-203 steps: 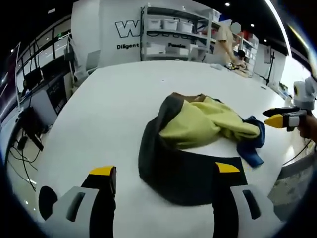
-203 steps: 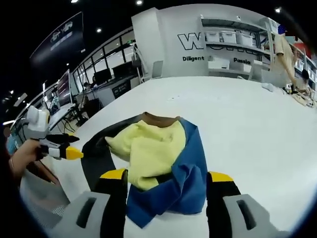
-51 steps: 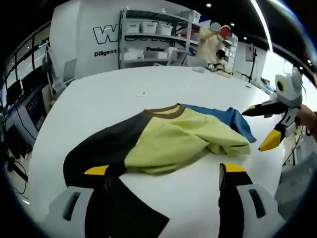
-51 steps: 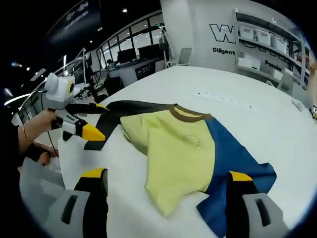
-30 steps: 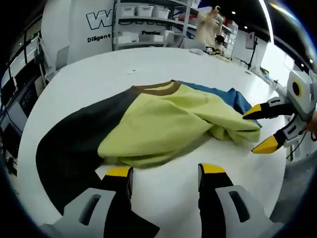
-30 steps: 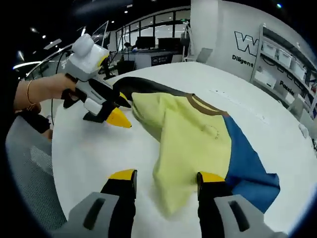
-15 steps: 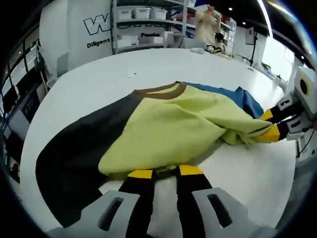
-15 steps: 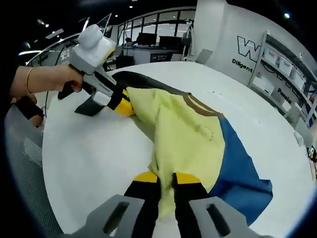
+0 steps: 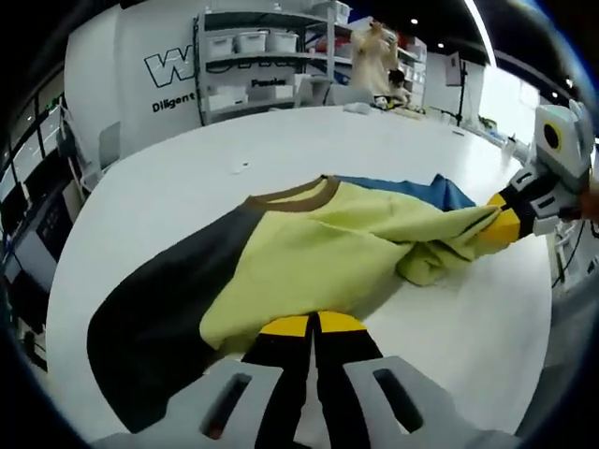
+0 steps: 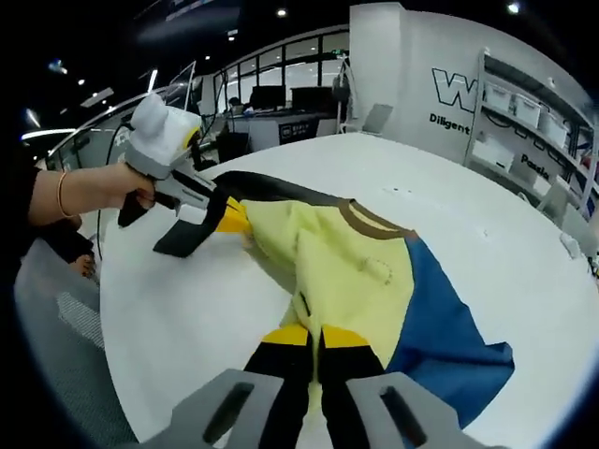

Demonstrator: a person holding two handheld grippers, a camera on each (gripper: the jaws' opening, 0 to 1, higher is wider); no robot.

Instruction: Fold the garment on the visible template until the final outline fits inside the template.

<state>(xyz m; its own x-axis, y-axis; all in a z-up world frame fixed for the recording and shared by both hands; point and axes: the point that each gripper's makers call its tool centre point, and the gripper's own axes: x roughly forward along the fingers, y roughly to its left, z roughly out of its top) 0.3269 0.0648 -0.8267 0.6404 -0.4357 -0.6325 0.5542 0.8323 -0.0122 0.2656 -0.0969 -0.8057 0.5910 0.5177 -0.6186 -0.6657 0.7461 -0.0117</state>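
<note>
Left tool (image 9: 313,324) and right tool (image 10: 311,334) each clamp the shirt's (image 9: 318,245) near hem; bare worktop (image 9: 281,140) beyond

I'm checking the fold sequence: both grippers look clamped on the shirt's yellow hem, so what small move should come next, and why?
Probably lift both hem corners slightly and draw them apart. The left gripper and right gripper are each shut on the shirt, whose yellow panel lies bunched and wrinkled on the white table. Tensioning the hem should flatten it before any fold.
</note>
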